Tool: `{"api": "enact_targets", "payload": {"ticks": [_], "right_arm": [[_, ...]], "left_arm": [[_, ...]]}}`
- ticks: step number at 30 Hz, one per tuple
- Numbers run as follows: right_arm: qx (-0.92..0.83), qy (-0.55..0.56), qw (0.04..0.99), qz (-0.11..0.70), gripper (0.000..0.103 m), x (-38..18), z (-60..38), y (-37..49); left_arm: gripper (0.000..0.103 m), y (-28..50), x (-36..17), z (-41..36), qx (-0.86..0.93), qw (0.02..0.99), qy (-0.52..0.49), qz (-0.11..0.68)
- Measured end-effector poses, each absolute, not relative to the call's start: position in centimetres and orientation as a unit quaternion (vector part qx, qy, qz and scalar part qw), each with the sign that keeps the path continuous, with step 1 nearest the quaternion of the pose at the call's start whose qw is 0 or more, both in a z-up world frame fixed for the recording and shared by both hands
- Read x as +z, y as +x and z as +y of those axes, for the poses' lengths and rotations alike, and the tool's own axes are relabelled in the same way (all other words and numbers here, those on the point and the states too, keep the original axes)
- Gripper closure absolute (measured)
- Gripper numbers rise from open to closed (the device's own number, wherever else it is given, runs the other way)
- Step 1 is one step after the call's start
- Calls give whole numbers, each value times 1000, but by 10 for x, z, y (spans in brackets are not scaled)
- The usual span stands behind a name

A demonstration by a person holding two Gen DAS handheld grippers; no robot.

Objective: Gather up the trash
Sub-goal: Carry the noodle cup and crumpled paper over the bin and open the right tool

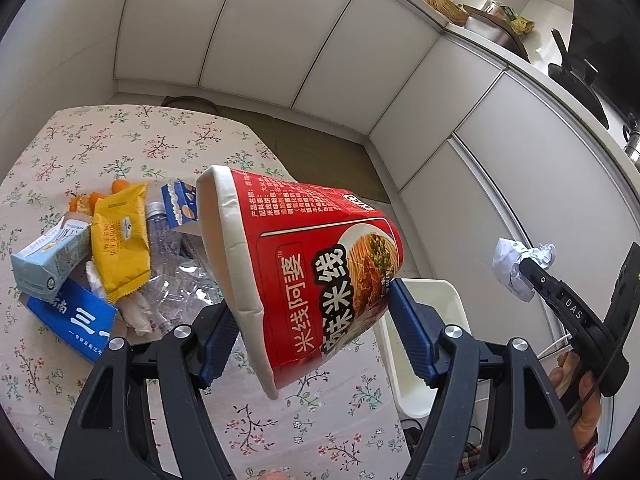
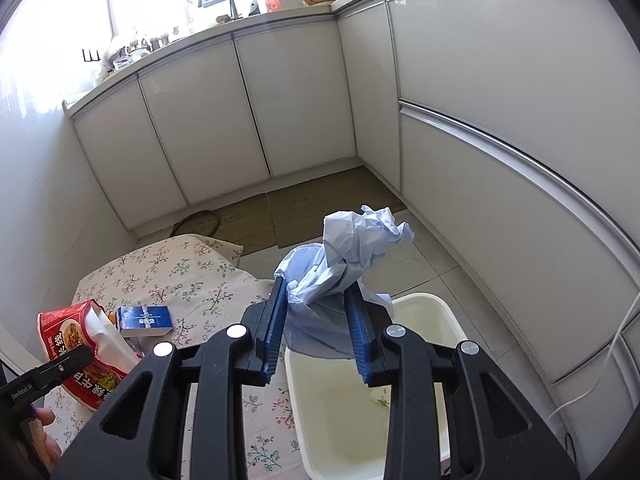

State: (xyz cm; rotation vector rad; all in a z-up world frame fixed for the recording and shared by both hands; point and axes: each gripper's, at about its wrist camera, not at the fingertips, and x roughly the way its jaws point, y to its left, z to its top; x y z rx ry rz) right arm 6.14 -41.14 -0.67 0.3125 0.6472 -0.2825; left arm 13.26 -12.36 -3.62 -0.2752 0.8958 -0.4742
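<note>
The bin (image 2: 420,360) stands beside the table (image 2: 180,272), right of the trash pile (image 1: 108,256) on it.

"米线阿婆" on the red noodle cup (image 1: 304,276); "DAS" on right gripper (image 1: 528,266)

noodle cup (image 1: 304,276): red, tipped sideways, held above table
paper wad (image 2: 352,256): crumpled, pale blue, over white bin (image 2: 448,316)

place: home kitchen
cabinets: glossy white cabinet doors (image 2: 248,112) wrapping the corner
counter: cluttered countertop (image 2: 224,24), pan (image 1: 576,80)
table: floral tablecloth (image 1: 120,148), pretty homey
</note>
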Motion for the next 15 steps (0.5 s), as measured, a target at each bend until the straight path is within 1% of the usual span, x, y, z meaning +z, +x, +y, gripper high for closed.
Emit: {"api": "enact_targets", "payload": {"ticks": [10,13,15], "right_arm": [[-182,157,914,326,72,-17,-452,32],[-191,158,910,333,71,-21,-462,25],[-199,159,907,334,57,-23,-467,20]], "left_arm": [[35,128,-39,-178,-260,856,-118,432],[35,127,-41,-195,-270,852,-113,433],[35,127,-42,-207,-277,849,-111,435]]}}
